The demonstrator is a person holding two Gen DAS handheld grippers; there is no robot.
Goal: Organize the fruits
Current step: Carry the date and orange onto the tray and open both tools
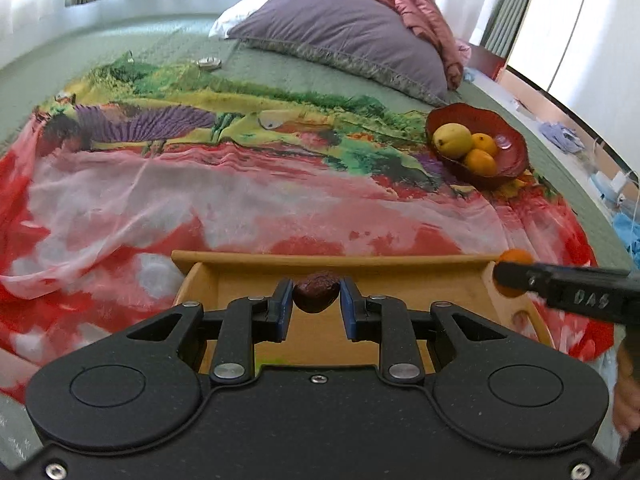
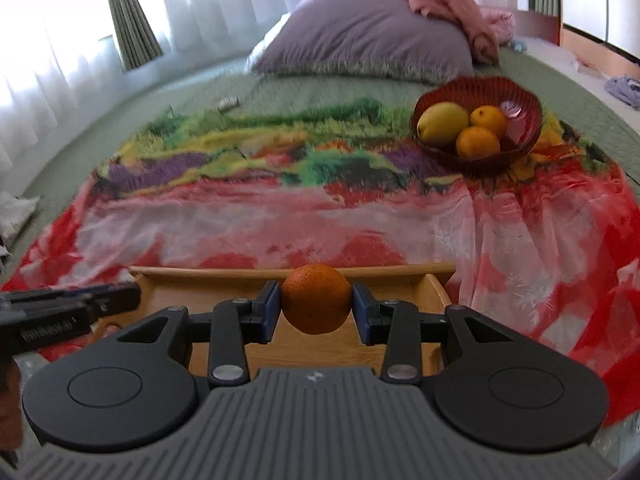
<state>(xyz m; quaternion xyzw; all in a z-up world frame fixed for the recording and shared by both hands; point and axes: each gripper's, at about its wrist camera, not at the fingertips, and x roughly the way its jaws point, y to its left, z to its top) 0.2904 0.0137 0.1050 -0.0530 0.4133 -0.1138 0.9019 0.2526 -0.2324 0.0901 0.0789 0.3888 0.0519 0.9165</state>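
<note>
My left gripper (image 1: 316, 294) is shut on a small dark brown wrinkled fruit (image 1: 316, 291) and holds it over a wooden tray (image 1: 332, 260). My right gripper (image 2: 316, 304) is shut on an orange (image 2: 316, 298) above the same tray (image 2: 288, 273); that orange also shows at the right of the left wrist view (image 1: 514, 259). A red bowl (image 1: 516, 148) on the bed's far right holds a yellow fruit (image 1: 452, 140) and two oranges (image 1: 482, 162); the bowl also shows in the right wrist view (image 2: 528, 136).
A colourful floral cloth (image 1: 200, 184) covers the green bedspread. A purple pillow (image 1: 344, 32) and pink bedding lie at the head of the bed. A small metal object (image 1: 209, 63) lies on the bedspread far left. Clutter sits beyond the bed's right edge.
</note>
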